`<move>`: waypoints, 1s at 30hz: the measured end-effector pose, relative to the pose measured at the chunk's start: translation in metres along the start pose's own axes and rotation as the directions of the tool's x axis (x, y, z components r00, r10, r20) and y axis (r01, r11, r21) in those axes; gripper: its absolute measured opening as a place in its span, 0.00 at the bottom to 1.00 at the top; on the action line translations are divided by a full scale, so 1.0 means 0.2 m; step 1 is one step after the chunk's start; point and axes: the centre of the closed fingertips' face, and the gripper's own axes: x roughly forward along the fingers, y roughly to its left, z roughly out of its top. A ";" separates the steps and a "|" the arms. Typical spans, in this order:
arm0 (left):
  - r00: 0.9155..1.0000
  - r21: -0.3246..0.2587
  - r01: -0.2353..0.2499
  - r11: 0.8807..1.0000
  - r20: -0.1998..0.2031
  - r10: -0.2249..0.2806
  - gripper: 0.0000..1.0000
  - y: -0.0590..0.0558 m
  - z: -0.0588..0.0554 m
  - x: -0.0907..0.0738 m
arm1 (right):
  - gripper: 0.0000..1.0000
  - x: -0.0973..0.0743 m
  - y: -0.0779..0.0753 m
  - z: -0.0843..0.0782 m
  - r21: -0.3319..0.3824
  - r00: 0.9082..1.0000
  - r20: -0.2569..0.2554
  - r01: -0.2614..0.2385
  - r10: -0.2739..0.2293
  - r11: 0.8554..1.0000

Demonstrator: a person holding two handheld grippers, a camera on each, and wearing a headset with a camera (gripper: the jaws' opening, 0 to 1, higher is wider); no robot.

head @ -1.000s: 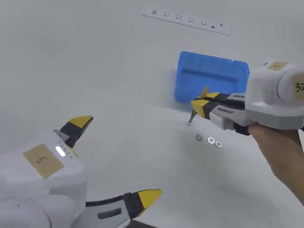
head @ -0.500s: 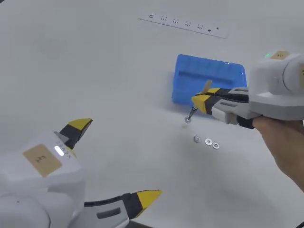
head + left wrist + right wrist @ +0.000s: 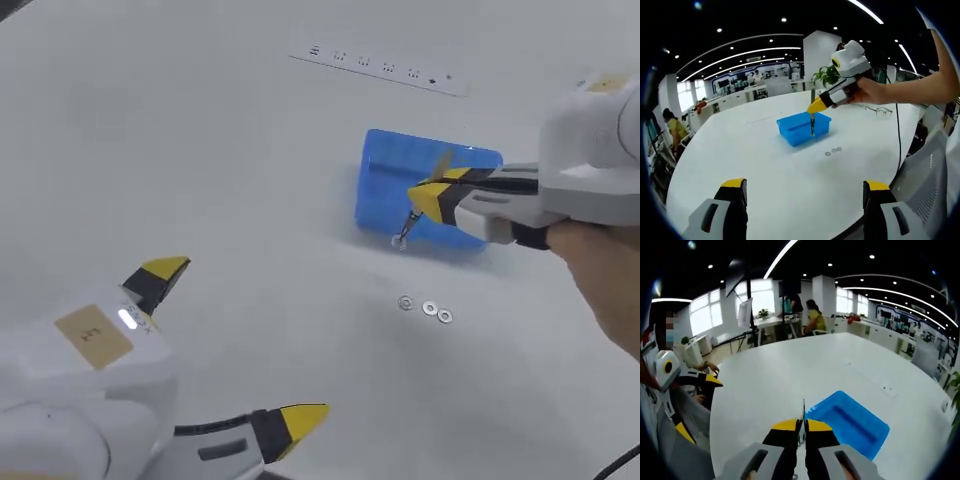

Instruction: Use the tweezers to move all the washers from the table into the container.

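My right gripper is clamped on the tweezers, whose long axis runs almost upright, tips pointing down. In the head view a washer sits at the tips, against the near wall of the blue container. In the left gripper view the tweezers hang side-on before the container, the washer too small to make out. The right gripper view catches the tweezers as a thin sliver between closed jaws. Three washers lie in a row on the table, near the container. My left gripper hangs well apart, jaws spread wide, holding nothing.
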 end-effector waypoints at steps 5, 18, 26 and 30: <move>1.000 -0.004 0.003 1.000 -0.004 -0.003 0.99 0.00 0.00 0.00 | 0.00 0.00 -0.01 0.04 -0.015 1.000 0.000 -0.004 0.004 1.000; 1.000 -0.021 0.019 1.000 -0.005 -0.019 0.99 -0.01 -0.01 0.00 | 0.00 0.02 -0.11 0.15 -0.022 0.999 0.038 0.030 -0.029 0.999; 1.000 -0.010 0.020 1.000 -0.019 -0.020 0.99 -0.01 -0.03 0.01 | 0.00 0.10 -0.19 0.15 -0.006 0.998 0.039 0.043 -0.043 0.999; 0.999 -0.019 0.030 0.999 -0.021 -0.030 0.99 -0.02 -0.03 0.01 | 0.00 0.15 -0.22 0.11 0.002 0.999 0.025 0.046 -0.046 0.999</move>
